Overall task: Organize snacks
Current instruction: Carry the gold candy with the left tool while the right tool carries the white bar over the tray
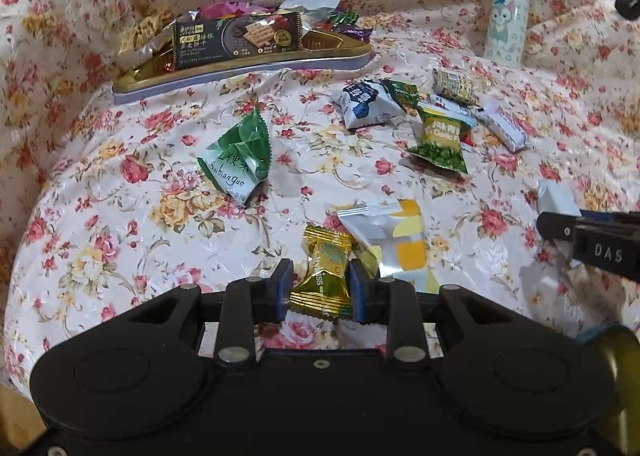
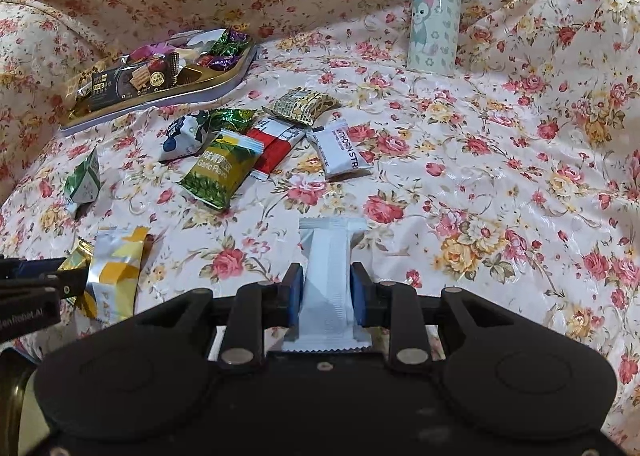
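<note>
While the left gripper (image 1: 319,288) pinches a gold candy (image 1: 324,276), the right gripper (image 2: 325,292) clamps a white packet (image 2: 328,268)

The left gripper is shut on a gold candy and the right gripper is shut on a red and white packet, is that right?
Not quite. The left gripper is shut on the gold candy, but the right gripper is shut on a plain white packet, as the right wrist view shows.
</note>
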